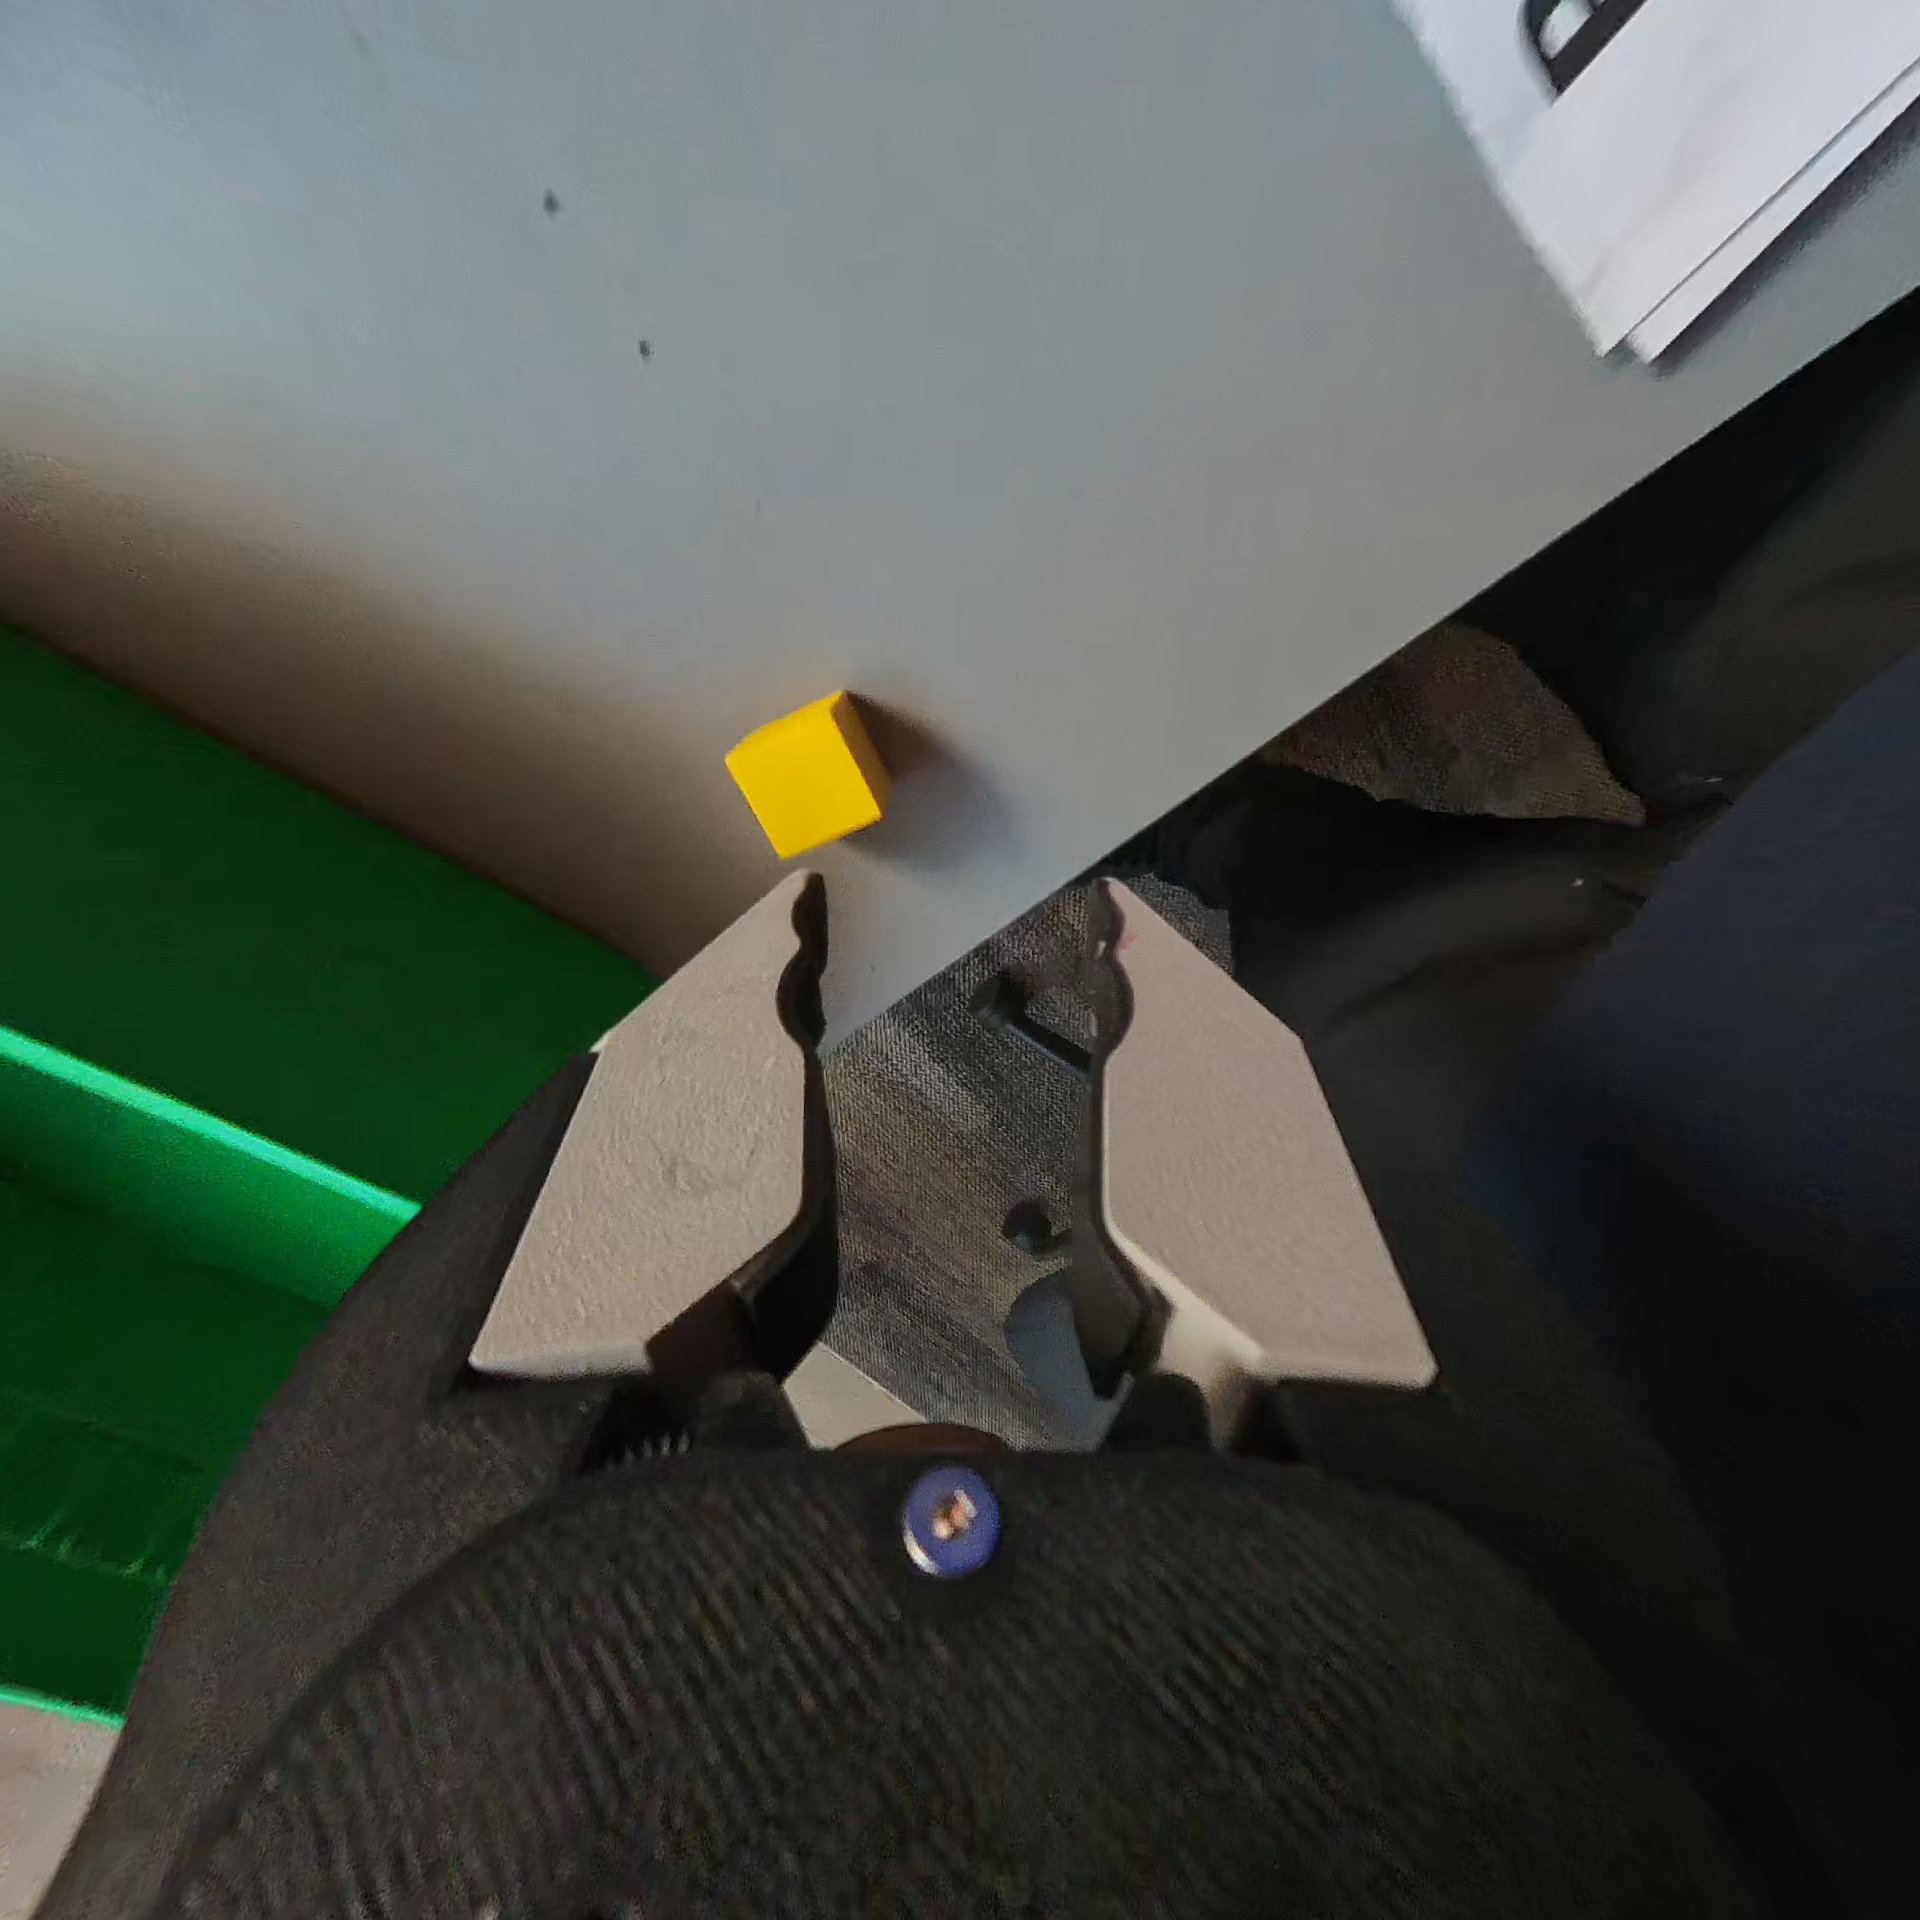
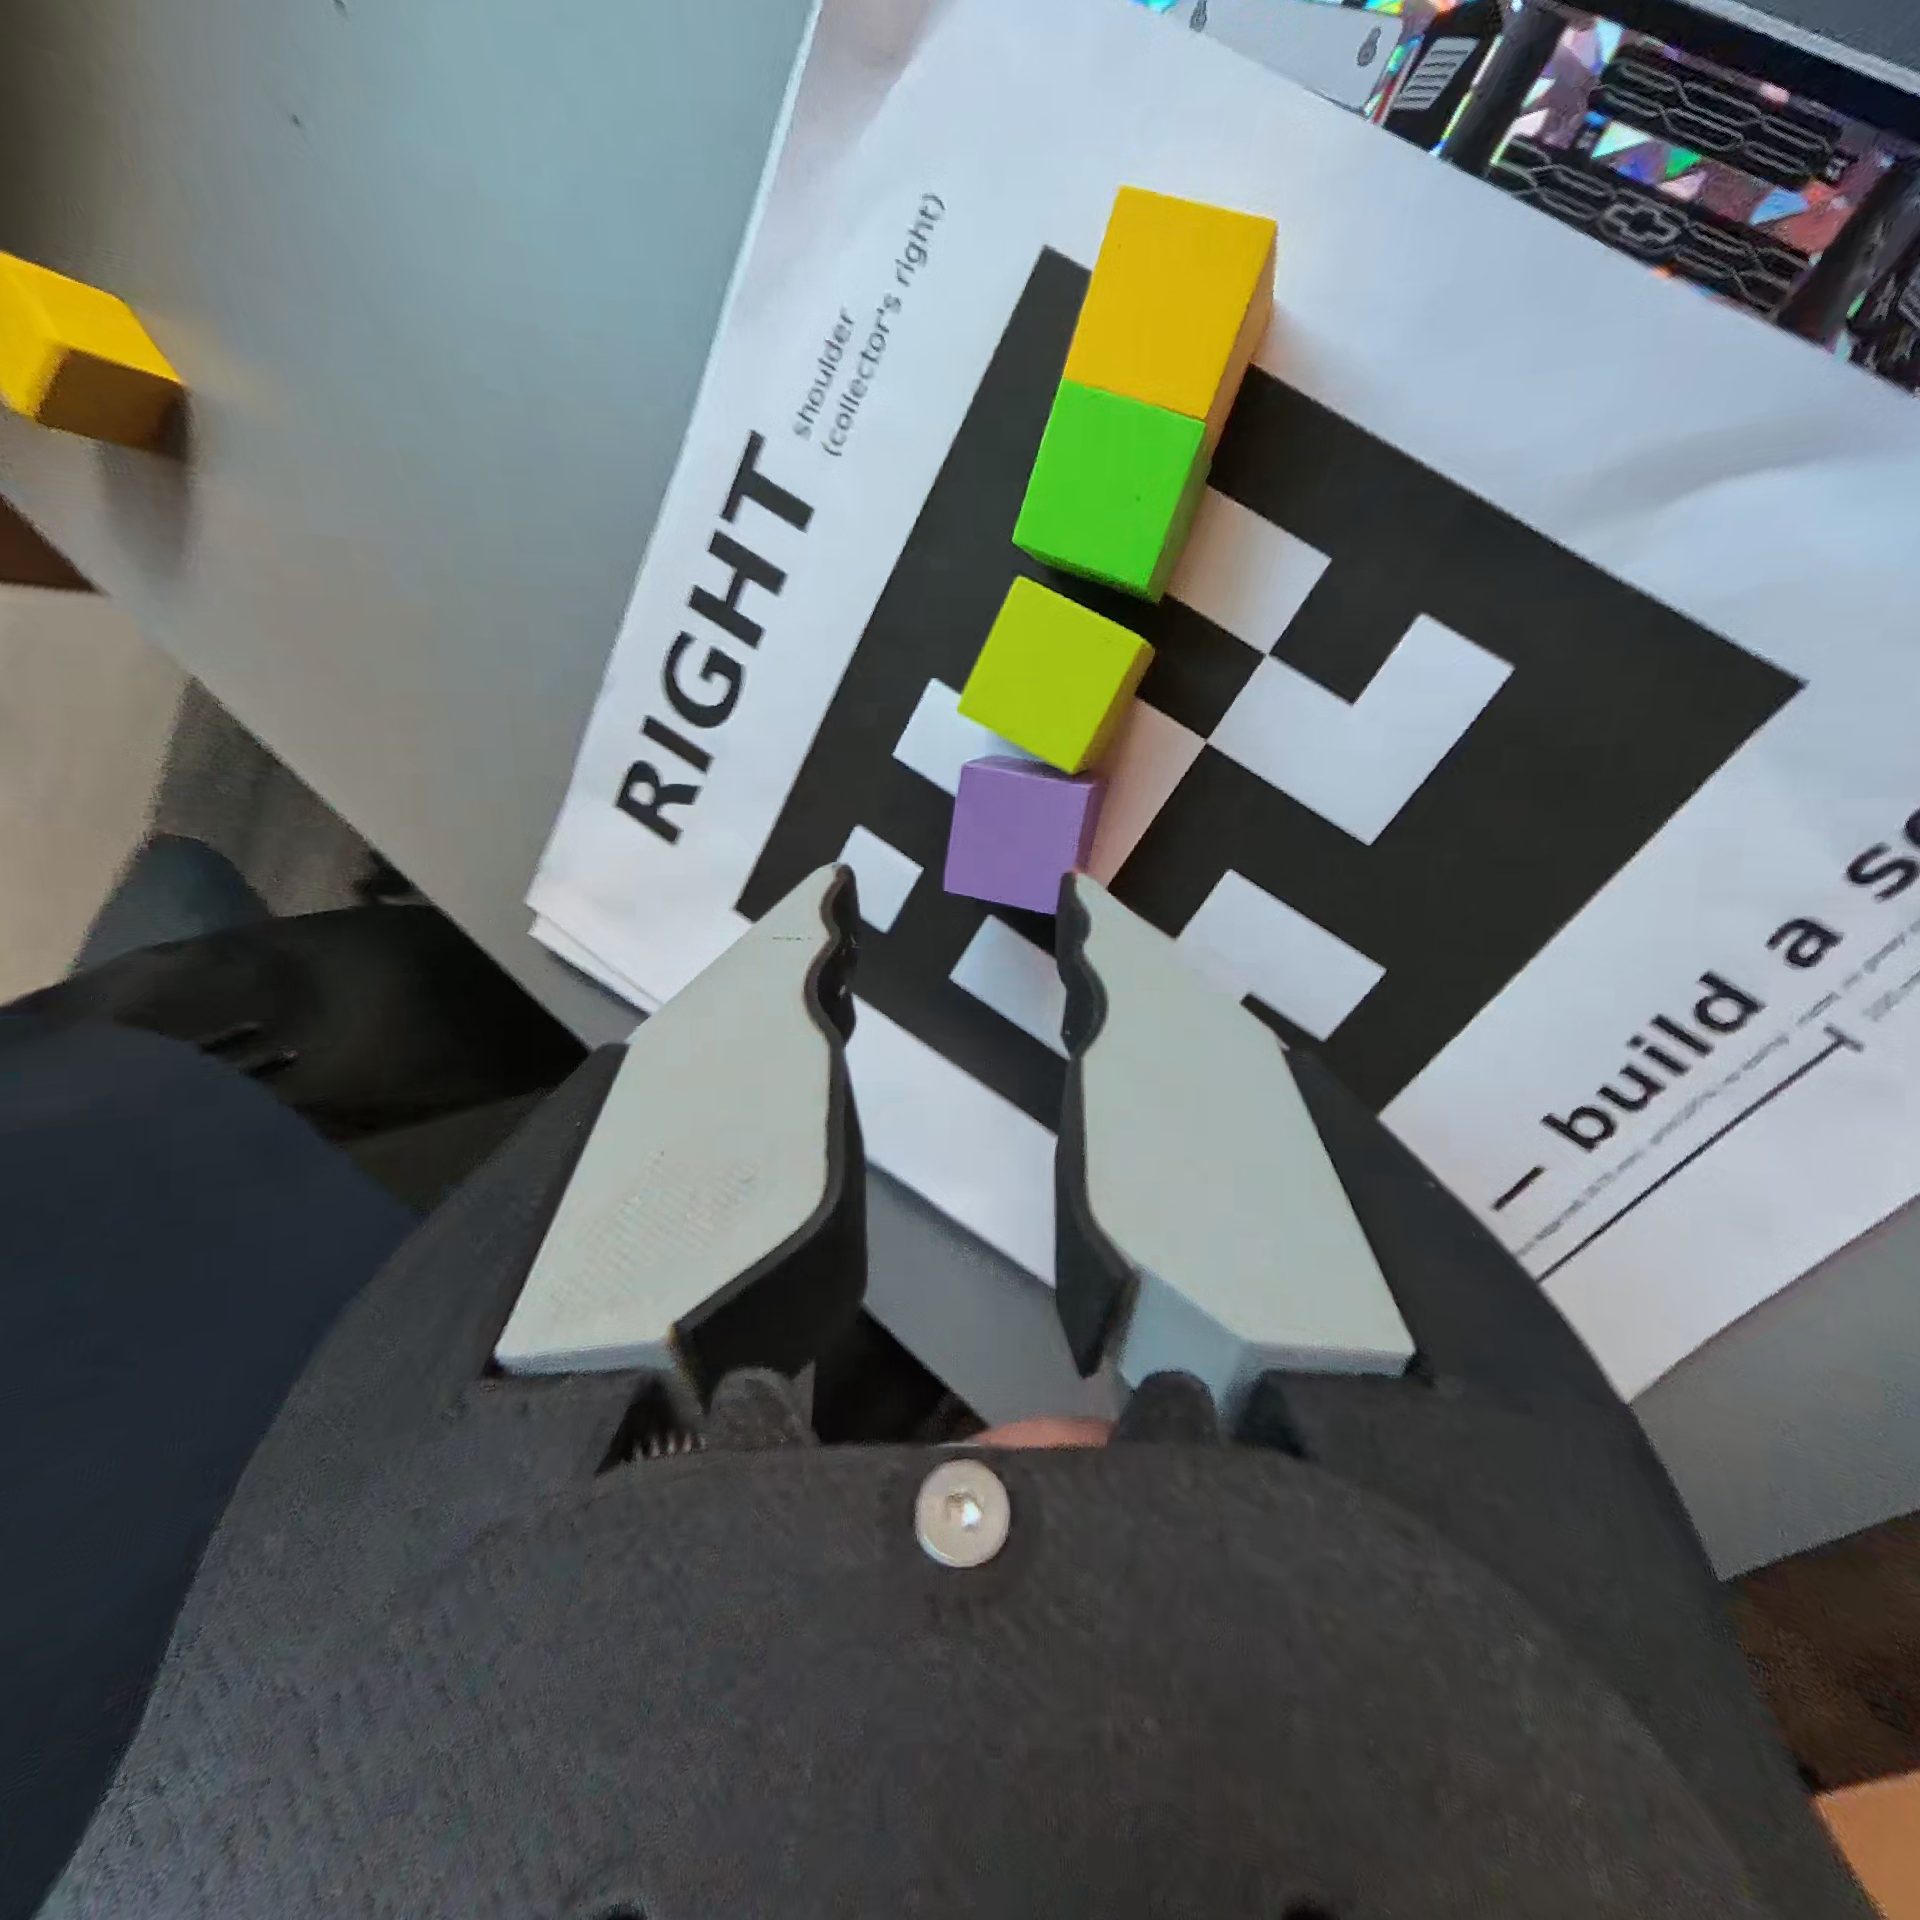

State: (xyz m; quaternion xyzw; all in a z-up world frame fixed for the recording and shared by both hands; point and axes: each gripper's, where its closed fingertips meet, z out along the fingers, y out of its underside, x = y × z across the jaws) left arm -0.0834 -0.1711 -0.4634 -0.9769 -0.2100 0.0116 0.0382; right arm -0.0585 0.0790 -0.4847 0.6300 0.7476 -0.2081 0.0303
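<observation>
Left gripper (image 1: 961,894) spread wide over the near edge of a grey table (image 1: 935,416), nothing between its fingers; a small yellow cube (image 1: 808,774) resting on the table just beyond the left fingertip (image 1: 805,894), close but apart from it, outside the gap; a green bin (image 1: 208,987) low at the left side of that view, dark cloth below the table edge at the right; a stack of white sheets (image 1: 1714,177) far off in the upper right corner. Right gripper (image 2: 956,899) likewise parted, empty, hovering above a white printed sheet (image 2: 1558,468) bearing a large black-and-white square marker (image 2: 1558,727) and some lettering; four cubes lined up on that sheet in a row running away from the fingers: a purple cube (image 2: 1018,831) nearest, then a lime cube (image 2: 1055,670), a green cube (image 2: 1112,488) and a yellow-orange cube (image 2: 1169,291) farthest; green and yellow-orange touching, lime a little apart from the green; purple cube right in front of the right fingertip (image 2: 1075,904), seemingly at its tip, not between the pads; another yellow cube (image 2: 83,353) seen at the far left edge of the right wrist view, on the bare grey table; shiny patterned clutter (image 2: 1662,135) at the top right.
</observation>
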